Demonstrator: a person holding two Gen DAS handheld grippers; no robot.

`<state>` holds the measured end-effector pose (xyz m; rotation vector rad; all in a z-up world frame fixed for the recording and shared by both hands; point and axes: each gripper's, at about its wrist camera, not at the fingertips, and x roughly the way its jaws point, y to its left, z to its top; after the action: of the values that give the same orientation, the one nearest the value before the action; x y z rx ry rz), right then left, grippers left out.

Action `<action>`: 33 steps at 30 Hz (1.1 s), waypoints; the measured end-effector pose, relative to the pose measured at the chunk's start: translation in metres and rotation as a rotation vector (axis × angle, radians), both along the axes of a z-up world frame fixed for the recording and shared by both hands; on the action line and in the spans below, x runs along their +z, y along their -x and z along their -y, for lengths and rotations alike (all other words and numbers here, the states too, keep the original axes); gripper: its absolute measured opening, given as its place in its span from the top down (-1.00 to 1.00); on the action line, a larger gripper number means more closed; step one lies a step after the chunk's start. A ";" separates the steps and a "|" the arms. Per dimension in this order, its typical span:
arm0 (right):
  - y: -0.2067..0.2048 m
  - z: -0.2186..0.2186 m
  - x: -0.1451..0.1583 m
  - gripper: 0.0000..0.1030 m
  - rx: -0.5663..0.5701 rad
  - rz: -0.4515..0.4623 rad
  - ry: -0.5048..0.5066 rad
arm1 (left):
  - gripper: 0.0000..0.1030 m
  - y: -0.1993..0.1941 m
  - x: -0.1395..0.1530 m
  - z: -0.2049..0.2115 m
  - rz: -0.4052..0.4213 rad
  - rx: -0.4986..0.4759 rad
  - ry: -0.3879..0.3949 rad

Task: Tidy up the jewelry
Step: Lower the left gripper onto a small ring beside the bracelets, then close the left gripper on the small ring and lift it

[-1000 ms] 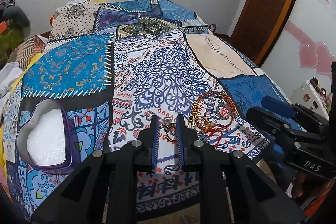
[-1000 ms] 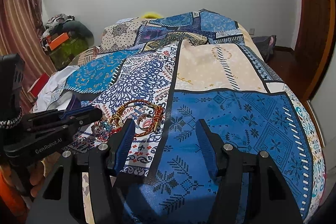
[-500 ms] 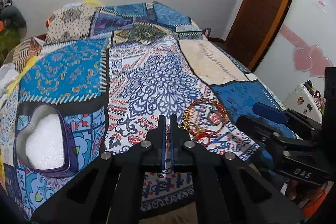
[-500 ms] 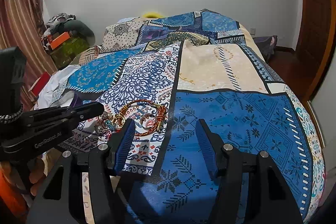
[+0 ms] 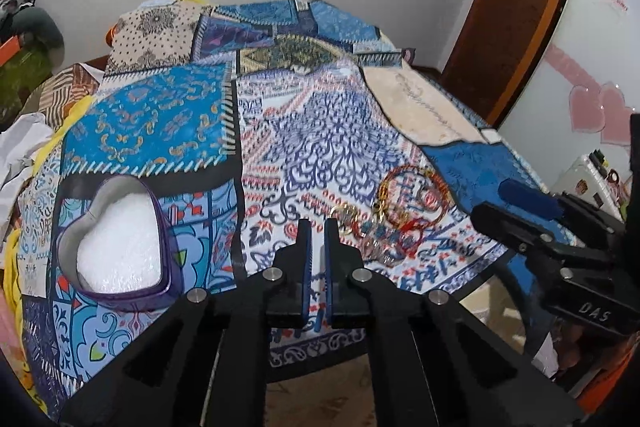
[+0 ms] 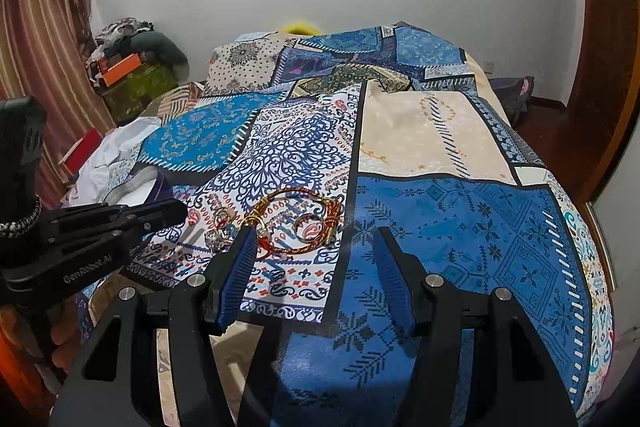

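The left claw (image 5: 316,227) hangs over the near edge of the bed (image 5: 328,131), its fingers drawn almost together with only a thin slit between them. Whether a small piece is pinched in that slit cannot be told; nothing shows there. The right claw (image 6: 314,239) is spread wide and holds nothing, hovering above the blue patch of the bedspread.

The jewelry lies in a loose heap on the white patterned patch, just right of the left claw: a red-and-gold bangle (image 5: 414,193) farthest out, with rings and a red thread (image 5: 376,233) tangled nearer. The heart-shaped box (image 5: 116,247), open and lined in white, sits well apart to the left, with nothing visible in it.

The step in hand looks like a carry from the heap toward the box. If something is held, the next move calls for a swing left and a release over the white lining; if not, a reopening and a fresh pick at the rings.
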<state>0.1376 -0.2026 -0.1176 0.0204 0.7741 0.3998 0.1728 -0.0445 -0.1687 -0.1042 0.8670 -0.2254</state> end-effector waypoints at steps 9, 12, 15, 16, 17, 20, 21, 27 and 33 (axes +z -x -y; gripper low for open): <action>0.000 0.003 -0.005 -0.09 -0.003 -0.022 -0.003 | 0.48 0.009 -0.001 0.009 -0.023 -0.042 0.034; -0.001 0.004 -0.007 -0.09 -0.006 -0.030 -0.008 | 0.48 0.010 -0.001 0.013 -0.024 -0.053 0.032; 0.000 0.004 -0.008 -0.09 -0.006 -0.036 -0.014 | 0.48 0.007 -0.005 0.018 -0.042 -0.060 0.043; 0.000 0.004 -0.009 -0.09 -0.005 -0.037 -0.013 | 0.48 0.005 -0.006 0.020 -0.049 -0.064 0.054; 0.000 0.004 -0.009 -0.09 -0.005 -0.037 -0.010 | 0.48 0.004 -0.007 0.021 -0.054 -0.065 0.062; 0.001 0.005 -0.009 -0.09 -0.006 -0.038 -0.007 | 0.48 0.000 -0.009 0.027 -0.046 -0.058 0.053; 0.000 0.006 -0.010 -0.09 -0.008 -0.039 -0.008 | 0.48 -0.001 -0.009 0.028 -0.044 -0.056 0.046; 0.000 0.007 -0.010 -0.09 -0.007 -0.048 -0.009 | 0.76 0.001 -0.008 0.028 -0.032 -0.059 0.043; 0.005 -0.007 -0.011 -0.09 0.036 -0.052 -0.002 | 0.77 0.013 -0.004 0.015 -0.019 -0.046 0.049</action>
<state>0.1328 -0.1954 -0.1283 0.0192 0.8266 0.4358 0.1603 -0.0599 -0.1723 -0.1321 0.8832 -0.2885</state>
